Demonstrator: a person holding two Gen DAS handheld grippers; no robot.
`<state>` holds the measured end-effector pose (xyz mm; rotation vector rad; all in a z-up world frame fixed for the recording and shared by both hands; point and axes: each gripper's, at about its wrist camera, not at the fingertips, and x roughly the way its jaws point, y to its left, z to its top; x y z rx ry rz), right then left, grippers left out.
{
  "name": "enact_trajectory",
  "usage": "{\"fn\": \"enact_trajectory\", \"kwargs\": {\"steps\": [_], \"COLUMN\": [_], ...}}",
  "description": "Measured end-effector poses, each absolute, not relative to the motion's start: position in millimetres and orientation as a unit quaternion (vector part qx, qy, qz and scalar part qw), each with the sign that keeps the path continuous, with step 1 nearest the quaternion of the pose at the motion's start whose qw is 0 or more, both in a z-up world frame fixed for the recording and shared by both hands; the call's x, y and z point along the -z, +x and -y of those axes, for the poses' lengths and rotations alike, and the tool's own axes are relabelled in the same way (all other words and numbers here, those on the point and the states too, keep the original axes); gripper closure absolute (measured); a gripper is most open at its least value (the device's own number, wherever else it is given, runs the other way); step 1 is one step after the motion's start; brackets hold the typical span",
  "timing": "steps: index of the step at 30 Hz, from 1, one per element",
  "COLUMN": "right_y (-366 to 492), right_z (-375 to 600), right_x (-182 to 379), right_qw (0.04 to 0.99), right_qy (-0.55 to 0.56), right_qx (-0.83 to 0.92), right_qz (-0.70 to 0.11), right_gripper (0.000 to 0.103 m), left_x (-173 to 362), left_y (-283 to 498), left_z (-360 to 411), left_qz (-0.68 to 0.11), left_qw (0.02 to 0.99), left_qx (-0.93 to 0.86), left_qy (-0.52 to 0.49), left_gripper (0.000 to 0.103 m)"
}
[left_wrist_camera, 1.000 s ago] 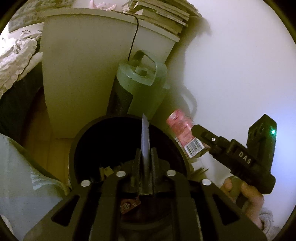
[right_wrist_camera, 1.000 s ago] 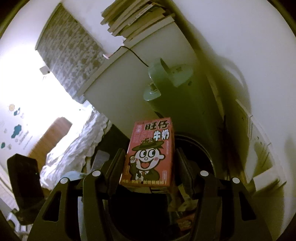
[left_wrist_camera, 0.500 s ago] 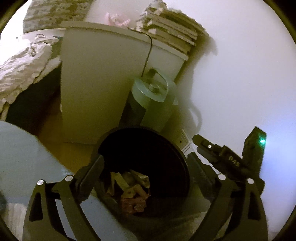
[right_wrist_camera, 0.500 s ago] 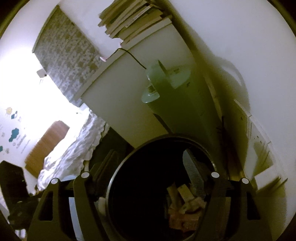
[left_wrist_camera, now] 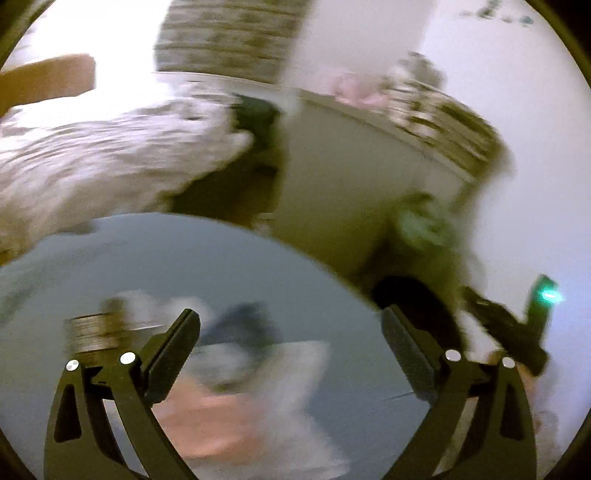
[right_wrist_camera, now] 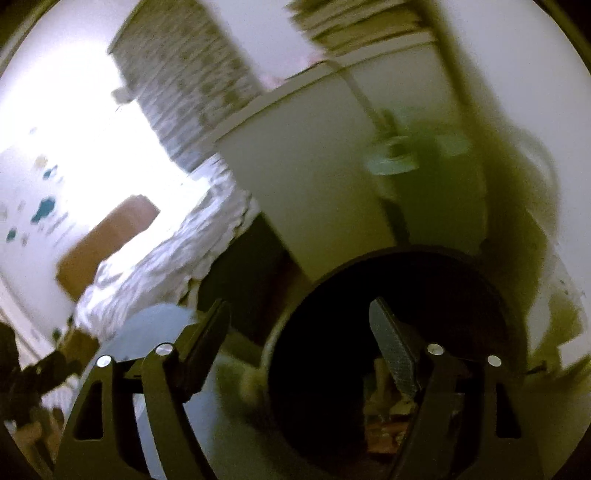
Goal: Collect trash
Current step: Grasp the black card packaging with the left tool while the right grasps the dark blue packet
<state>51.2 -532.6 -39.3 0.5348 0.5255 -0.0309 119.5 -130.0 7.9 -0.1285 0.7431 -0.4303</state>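
Observation:
My left gripper (left_wrist_camera: 290, 325) hangs over a round blue-grey table (left_wrist_camera: 221, 258), its jaws opening wide with nothing between them. Under it lie blurred litter: a white crumpled sheet (left_wrist_camera: 288, 373), a pinkish piece (left_wrist_camera: 207, 417) and a dark blue scrap (left_wrist_camera: 243, 321). The black bin (left_wrist_camera: 406, 295) stands at the table's right edge. My right gripper (right_wrist_camera: 299, 310) hovers over the bin (right_wrist_camera: 325, 354), jaws opening and empty, with its right finger above the mouth. Trash (right_wrist_camera: 384, 410) lies at the bottom of the bin. From the left wrist, the right gripper (left_wrist_camera: 506, 328) shows beside the bin.
A white cabinet (right_wrist_camera: 303, 184) with stacked books (right_wrist_camera: 362, 26) on top stands behind the bin, and a pale green appliance (right_wrist_camera: 424, 177) leans by the wall. A bed with white bedding (left_wrist_camera: 103, 155) lies to the left. A brownish striped object (left_wrist_camera: 92, 328) sits on the table.
The left gripper released its flat piece over the bin, opened wide and swung left over the table. The right gripper dropped the red drink carton into the bin and opened wider.

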Motion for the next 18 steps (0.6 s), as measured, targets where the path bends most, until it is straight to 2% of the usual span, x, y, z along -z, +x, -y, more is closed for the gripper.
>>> {"fn": "enact_trajectory", "kwargs": {"steps": [4, 8, 13, 18], "right_y": [61.7, 74.5, 105.5, 141.1], "right_z": [481.7, 418.4, 332.1, 273.4], "right_x": [32.3, 18.9, 4.9, 12.5], "right_qw": [0.930, 0.924, 0.902, 0.884], "right_qy": [0.228, 0.184, 0.125, 0.077], "right_qx": [-0.054, -0.127, -0.208, -0.219], "right_qz": [-0.283, -0.311, -0.357, -0.406], "right_gripper": [0.014, 0.006, 0.006, 0.005], "left_x": [9.8, 34.4, 53.3, 53.2], "left_y": [126.0, 141.2, 154.3, 160.3], "left_z": [77.2, 42.1, 27.7, 32.9], "left_qz": [-0.383, -0.426, -0.447, -0.435], "left_qw": [0.913, 0.897, 0.887, 0.891], "left_qx": [0.136, 0.112, 0.103, 0.113], "left_qy": [-0.031, -0.043, -0.059, -0.060], "left_gripper": [0.006, 0.006, 0.006, 0.006]}}
